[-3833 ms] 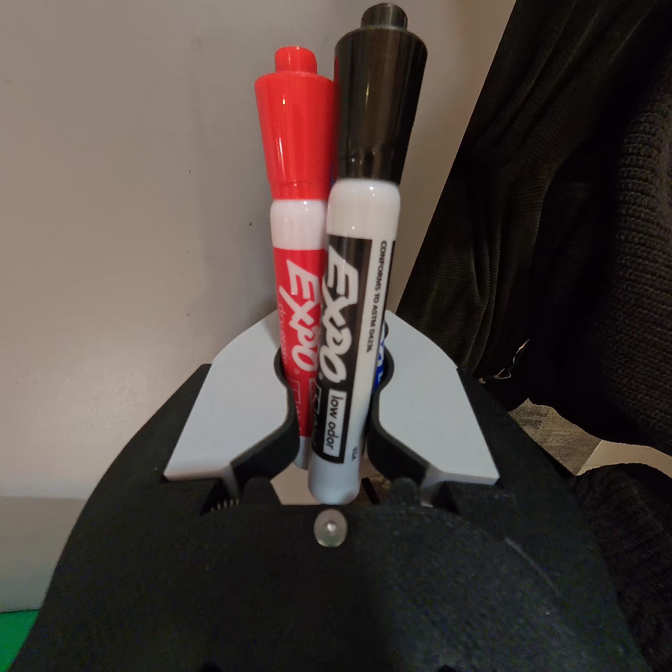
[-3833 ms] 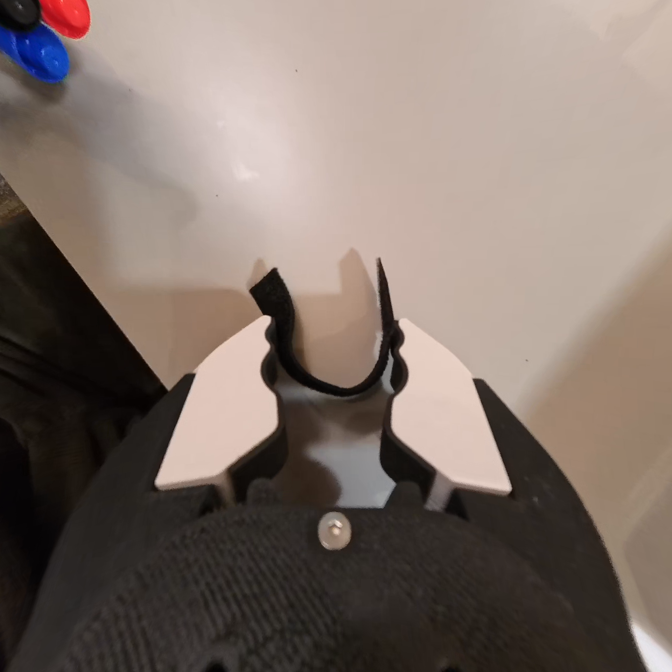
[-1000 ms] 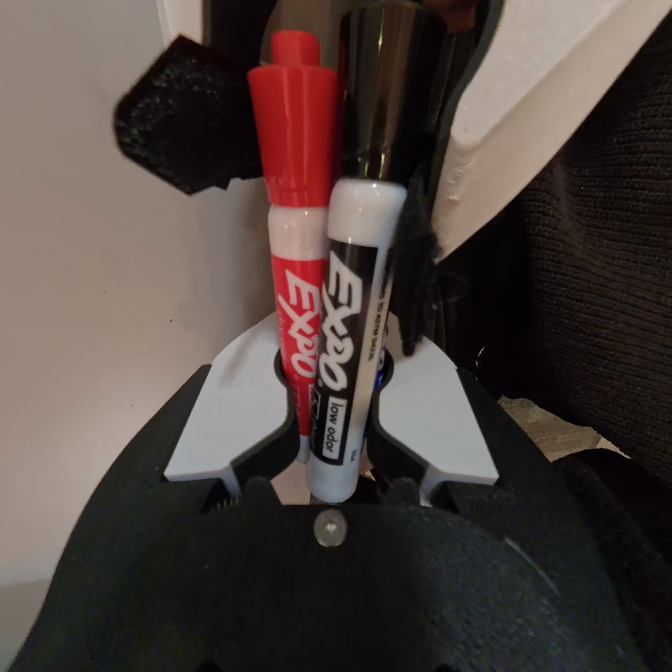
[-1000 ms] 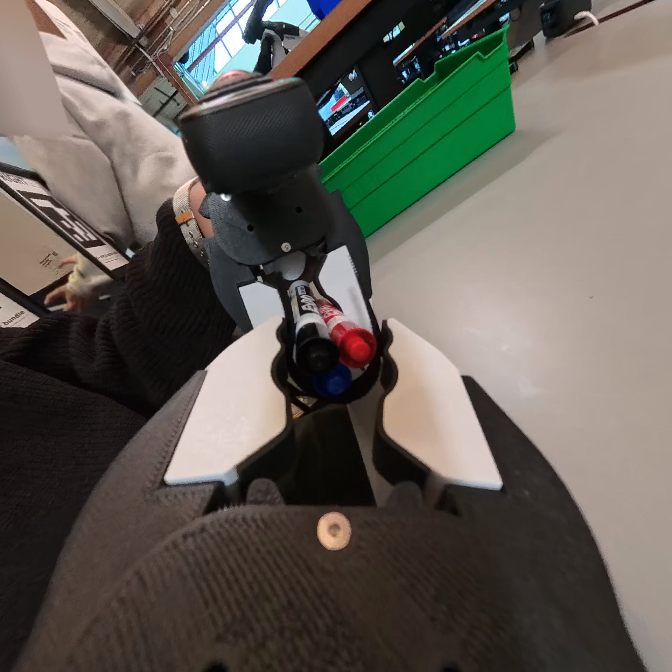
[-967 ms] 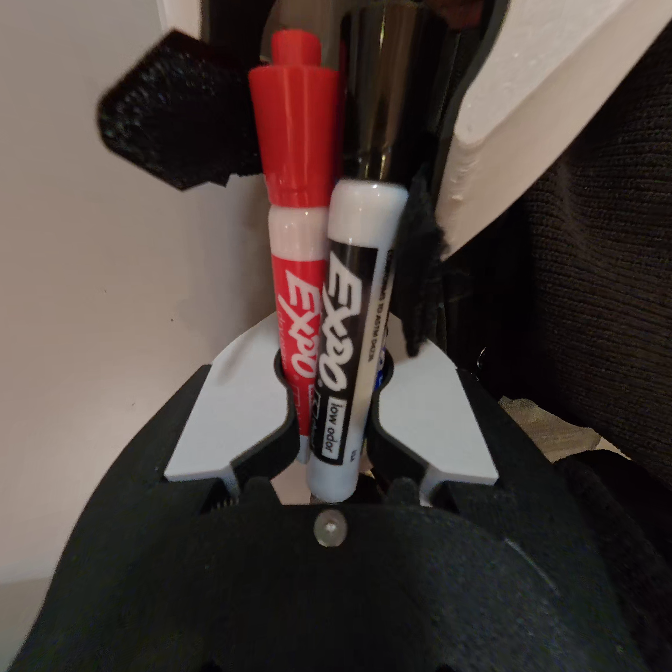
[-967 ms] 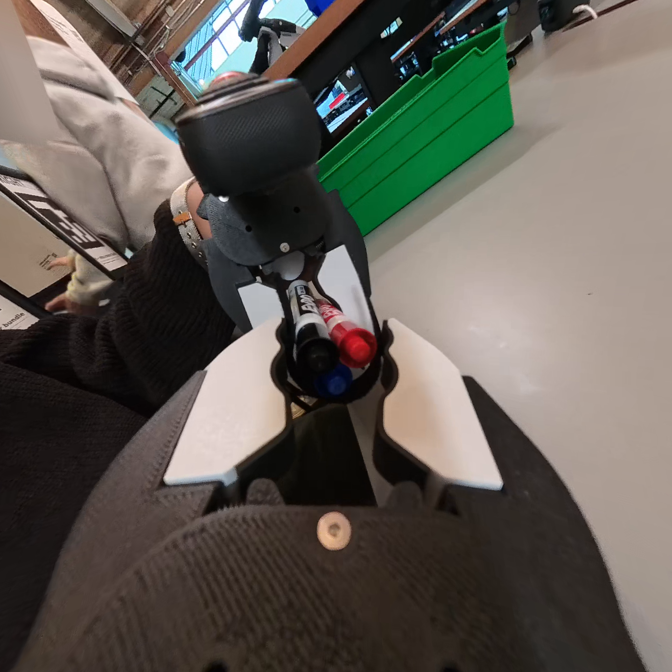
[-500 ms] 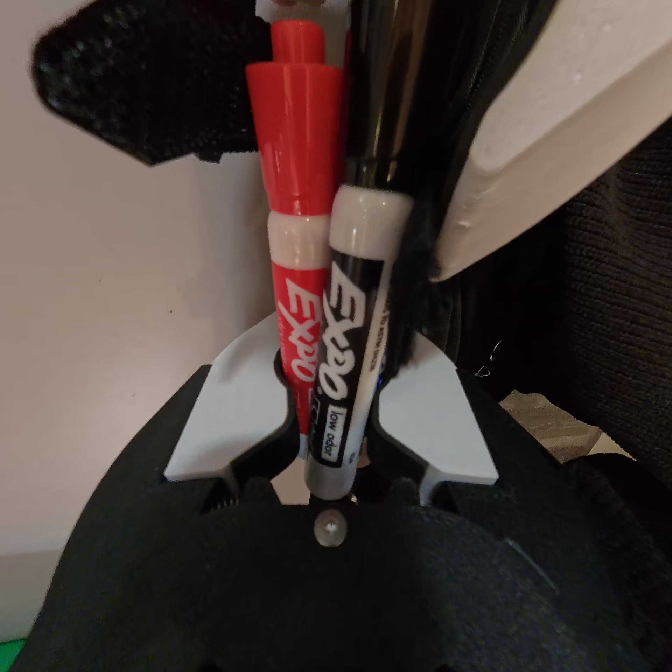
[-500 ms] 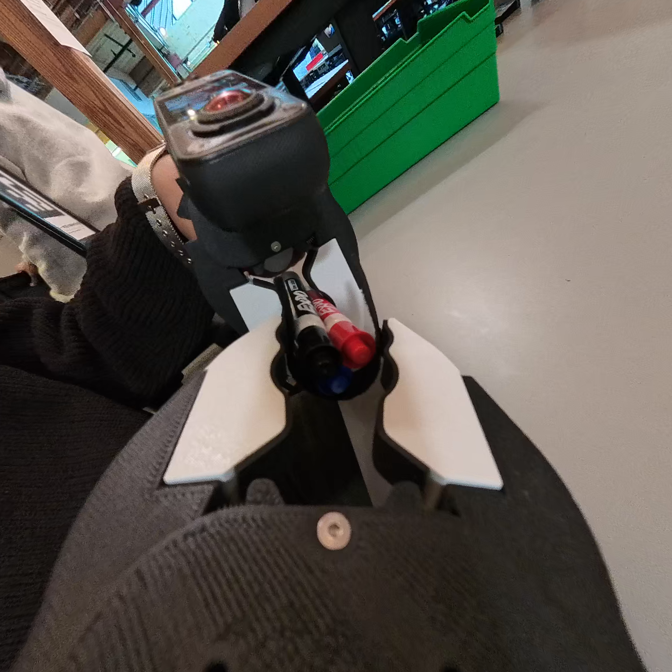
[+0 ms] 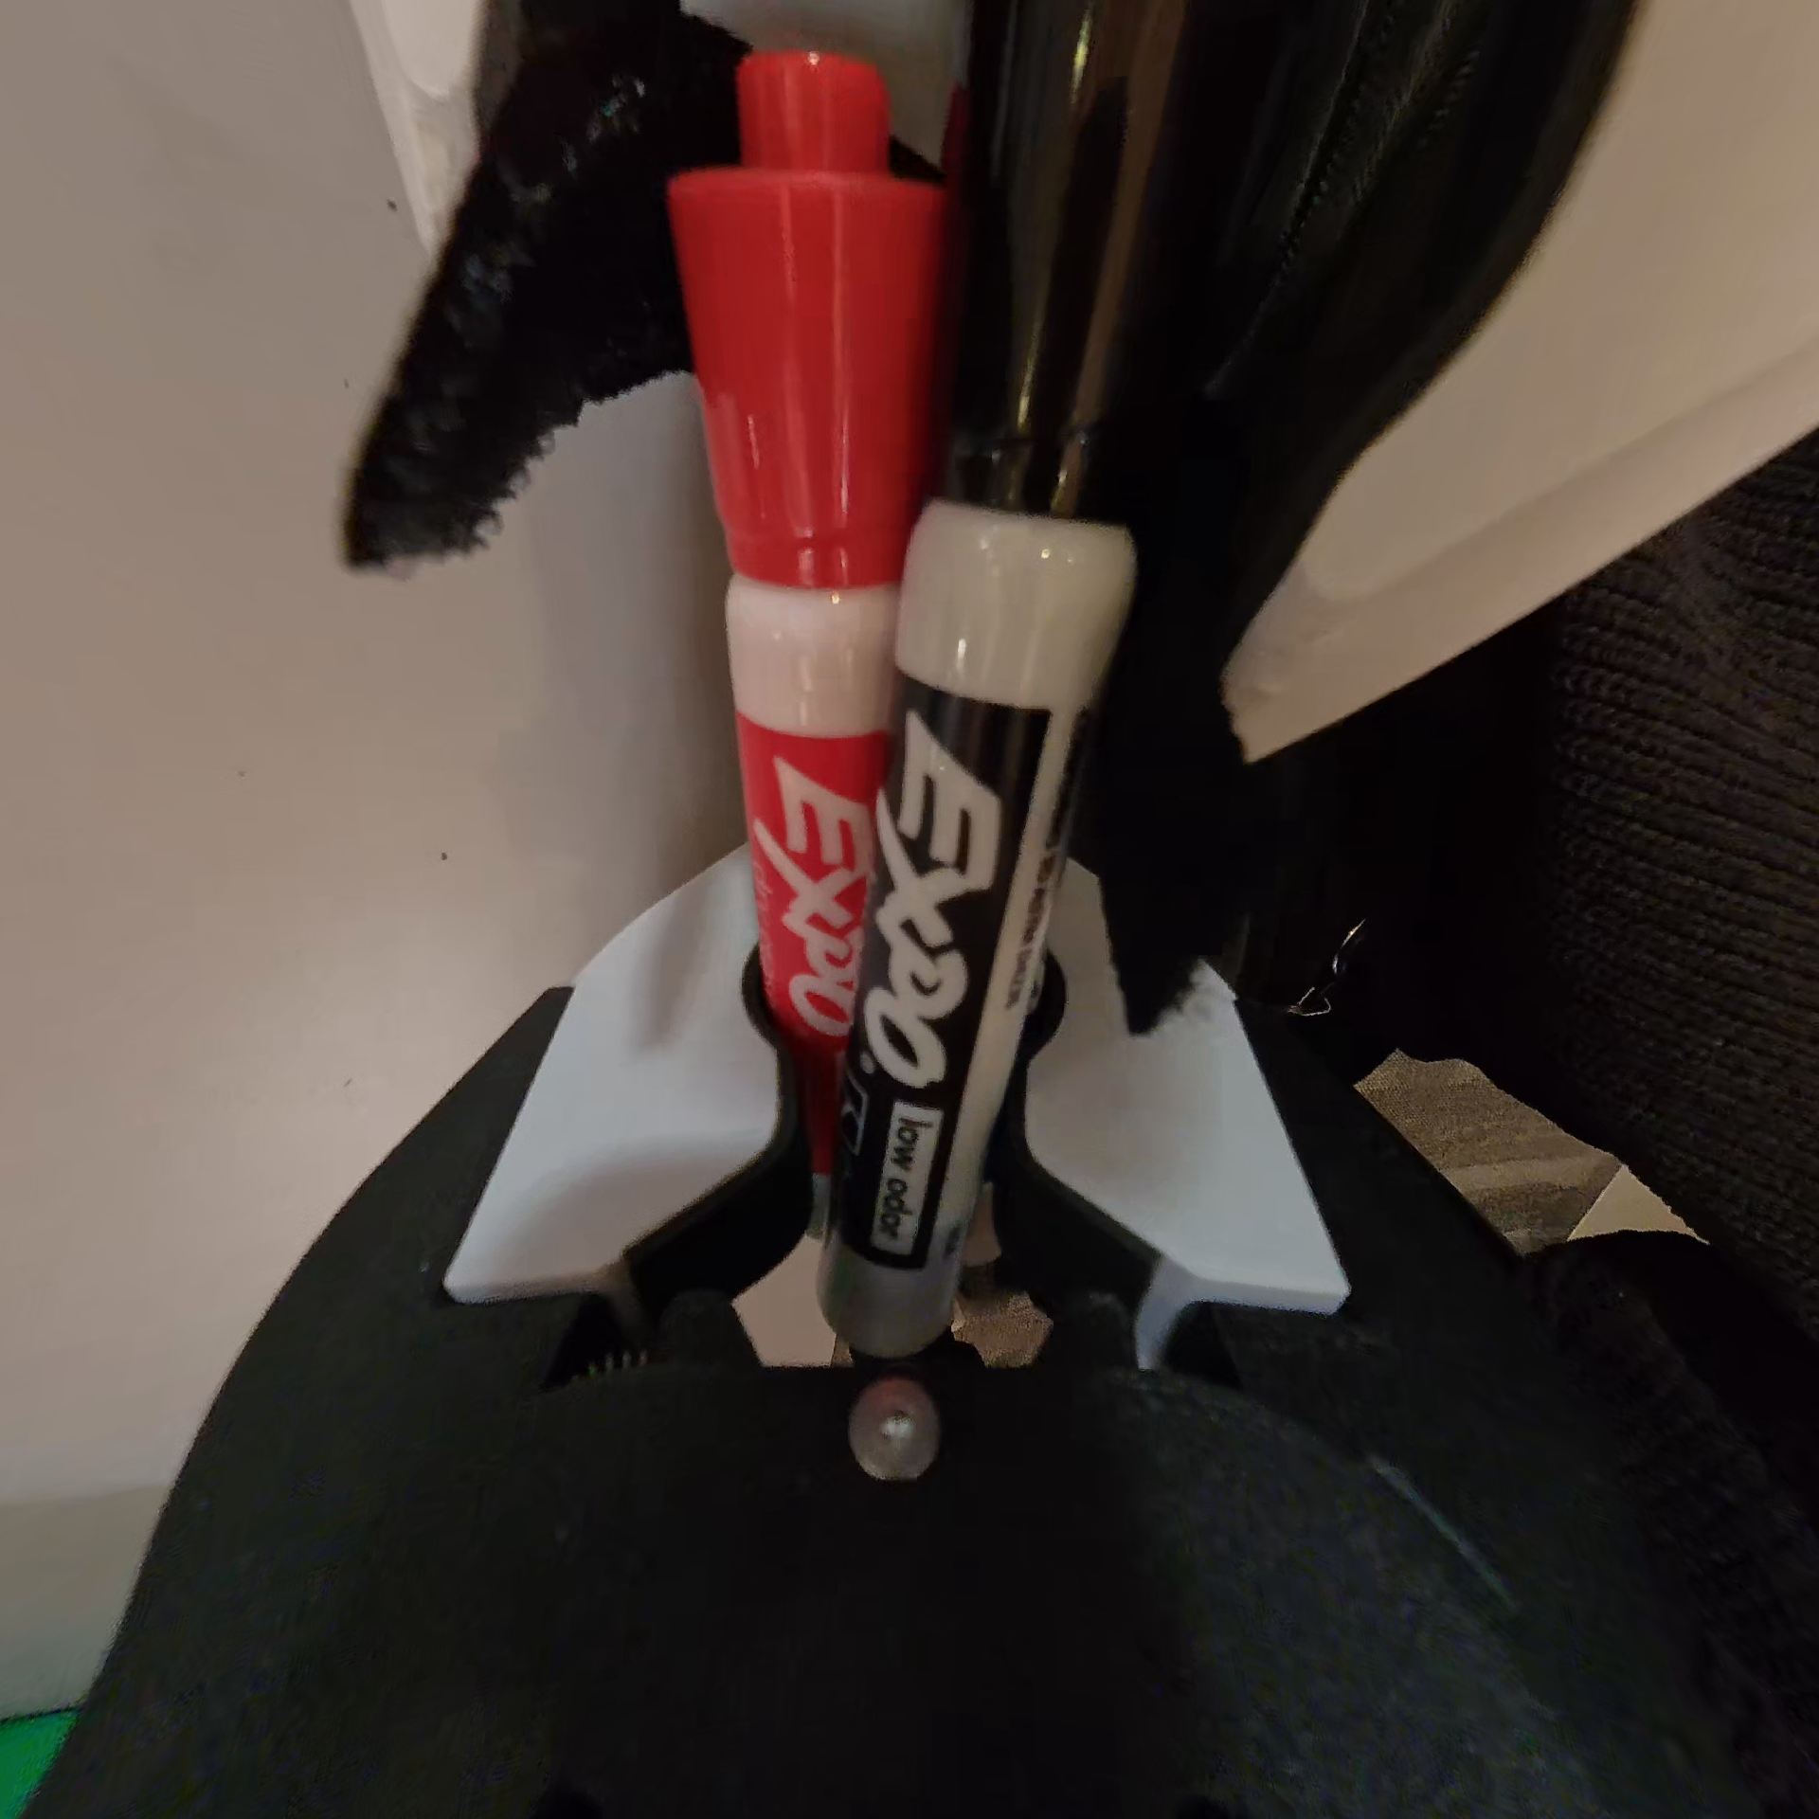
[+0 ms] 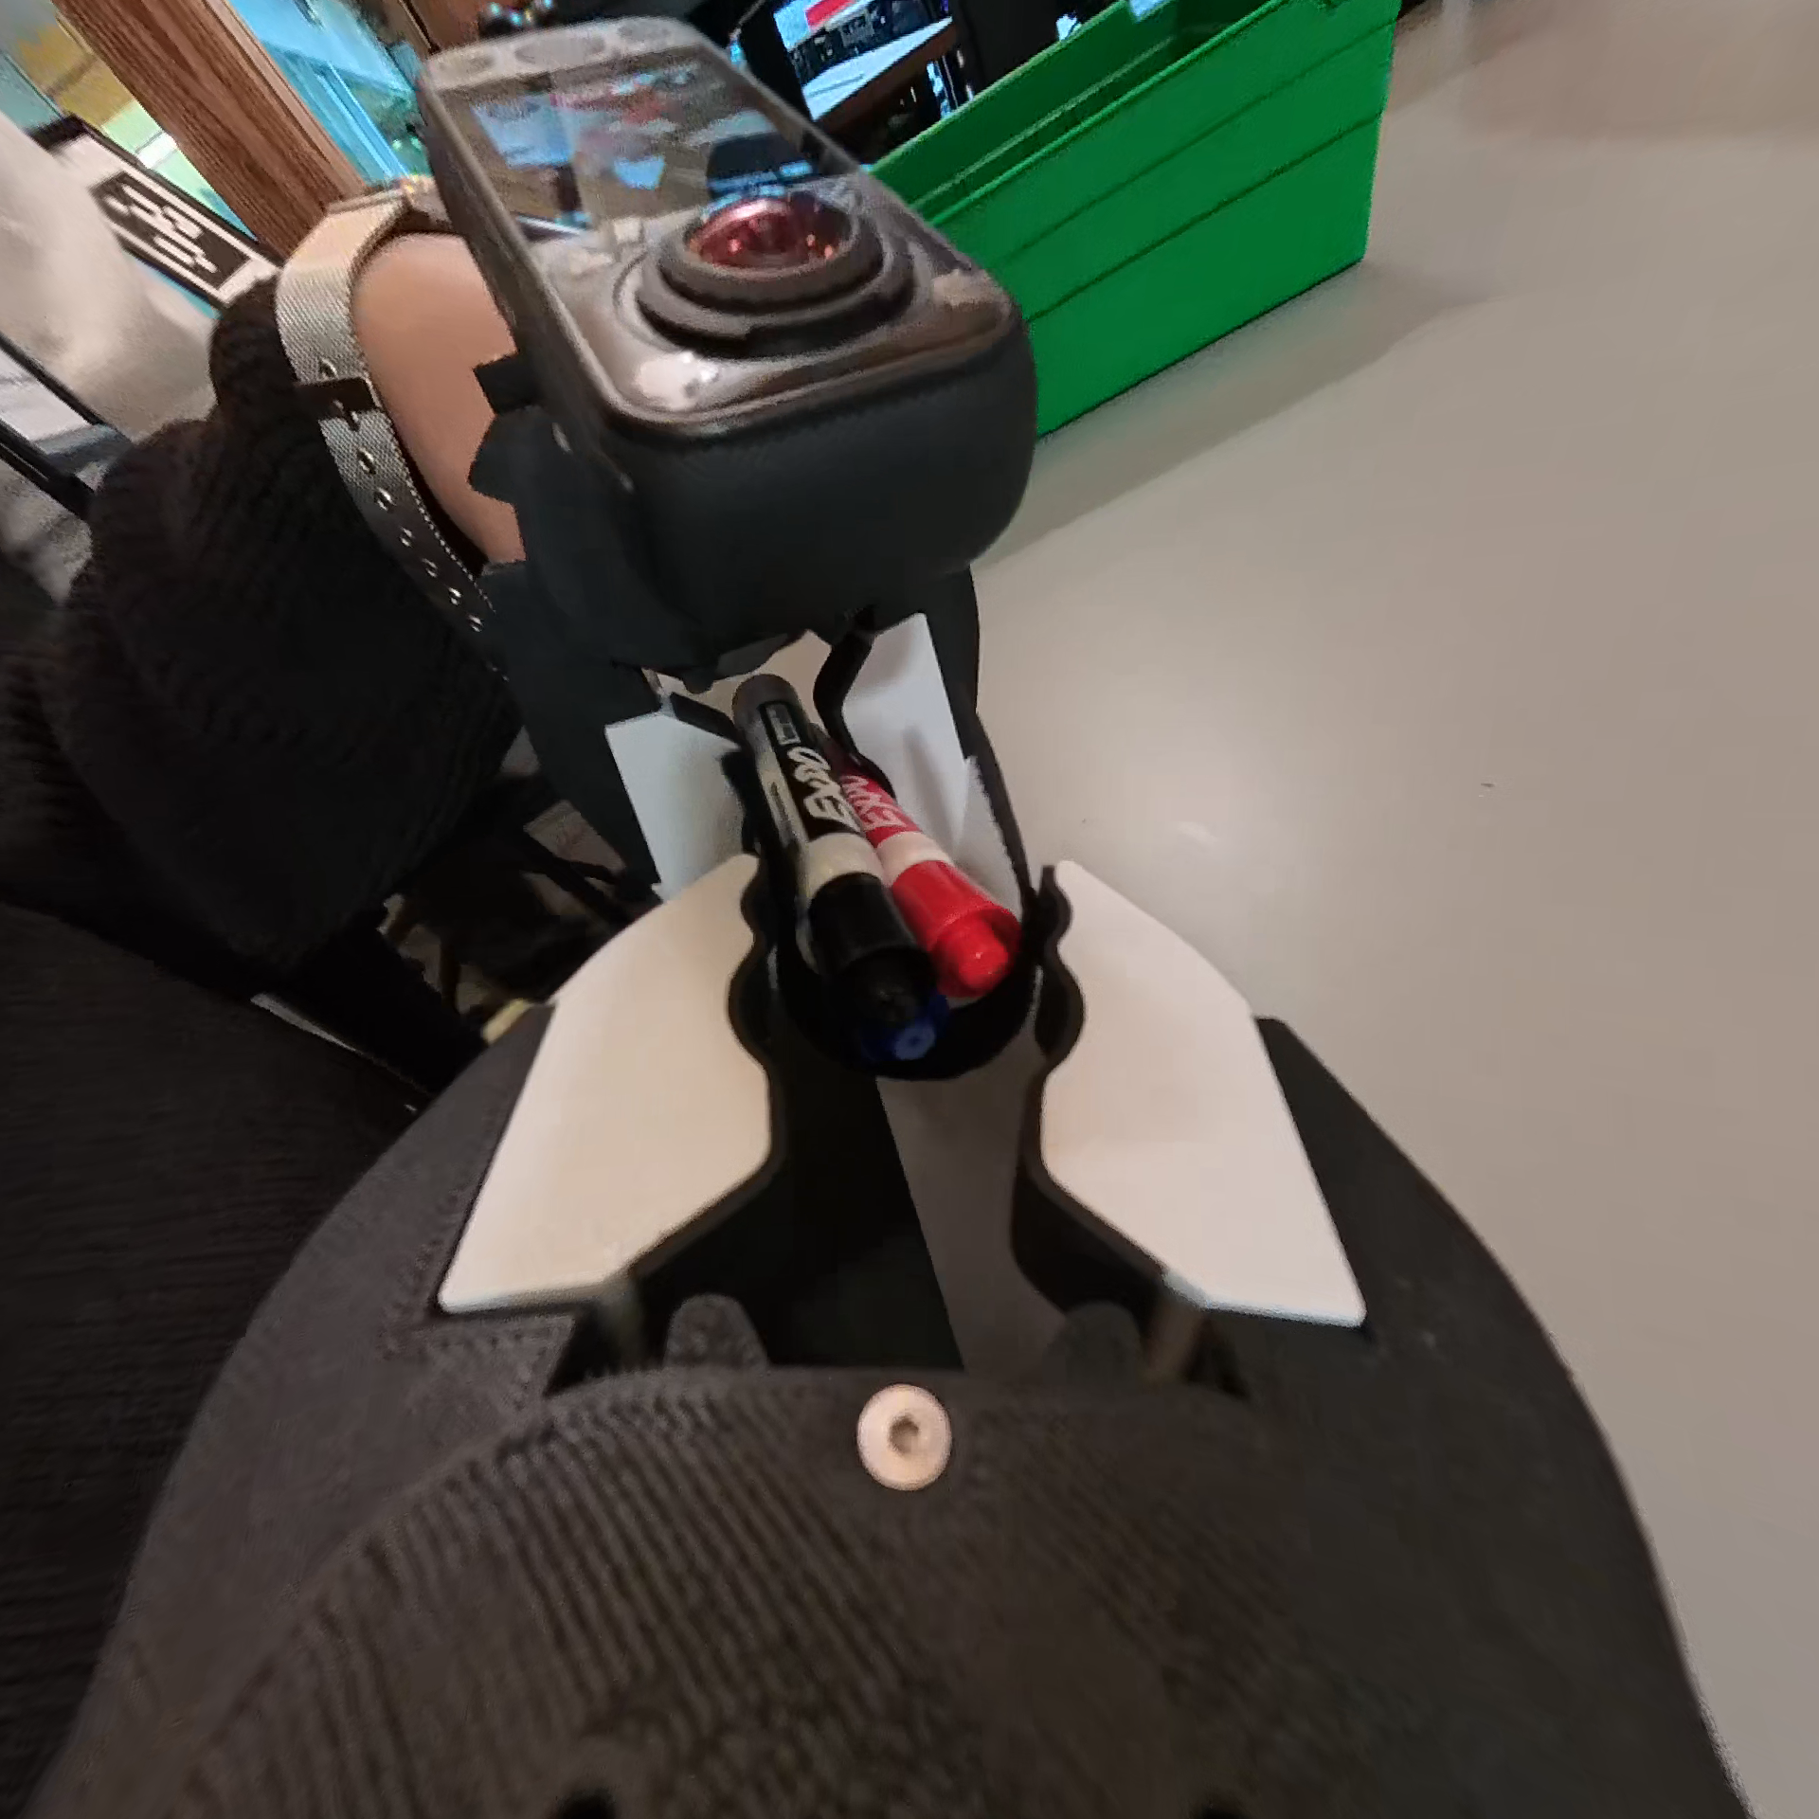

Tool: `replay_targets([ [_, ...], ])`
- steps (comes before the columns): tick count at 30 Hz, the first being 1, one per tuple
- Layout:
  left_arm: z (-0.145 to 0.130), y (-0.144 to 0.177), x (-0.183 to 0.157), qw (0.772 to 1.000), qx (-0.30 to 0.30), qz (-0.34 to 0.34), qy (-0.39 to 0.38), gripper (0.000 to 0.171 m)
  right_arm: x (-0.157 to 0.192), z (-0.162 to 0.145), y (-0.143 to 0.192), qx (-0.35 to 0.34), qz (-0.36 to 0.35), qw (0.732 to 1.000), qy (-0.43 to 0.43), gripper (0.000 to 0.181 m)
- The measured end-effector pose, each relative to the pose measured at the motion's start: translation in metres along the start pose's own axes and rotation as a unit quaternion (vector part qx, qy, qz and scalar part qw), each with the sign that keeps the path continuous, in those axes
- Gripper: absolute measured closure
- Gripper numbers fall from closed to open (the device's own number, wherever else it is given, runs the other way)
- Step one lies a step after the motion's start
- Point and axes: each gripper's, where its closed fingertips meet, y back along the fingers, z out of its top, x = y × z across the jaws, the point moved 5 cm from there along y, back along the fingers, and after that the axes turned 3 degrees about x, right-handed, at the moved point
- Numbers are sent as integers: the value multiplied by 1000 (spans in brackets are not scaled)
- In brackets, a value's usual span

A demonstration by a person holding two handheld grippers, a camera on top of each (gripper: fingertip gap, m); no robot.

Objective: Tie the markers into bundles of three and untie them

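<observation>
We work over a pale grey table point(image 10: 1476, 689), with a green bin point(image 10: 1161, 197) well behind. Our left gripper point(image 9: 901, 994) is clamped on the three markers, holding them as one cluster with caps pointing away from it: the black marker point(image 9: 945, 935) on top, the red marker point(image 9: 802, 591) pressed against it, and the blue marker point(image 10: 901, 1038) beneath, only its cap tip showing in the right wrist view. Our right gripper point(image 10: 901, 974) is closed on a black strap point(image 9: 492, 394), which it carries bowed into a U between its fingers, and the caps of the markers already sit inside that U.

We judge this to be the tying half, at the point of getting the strap around the cluster; nothing is fastened yet. Next we need to slide the loop further down the barrels, then bring the loose ends across and press them together, while the left grip stays firm so the blue marker does not slip out.
</observation>
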Motion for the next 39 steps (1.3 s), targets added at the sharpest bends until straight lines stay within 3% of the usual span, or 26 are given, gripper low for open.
replay_targets([
  [4, -1, 0, 0, 1000, 2, 1, -2, 127, -1, -4, -2, 7, 9, 1000, -13, 129],
  [9, 5, 6, -4, 999, -31, -14, -15, 127, -4, -3, 1, -28, 92, 991, -97, 131],
  [12, 6, 10, -6, 999, -46, -19, -22, 127, -3, 2, 6, -50, 127, 985, -106, 132],
  [20, 9, 6, -11, 999, -31, -20, -35, 127, 8, -3, 0, -9, 128, 991, -34, 130],
  [39, 15, 0, -14, 999, -17, -21, -35, 127, 6, 1, 2, -14, 147, 986, -73, 147],
])
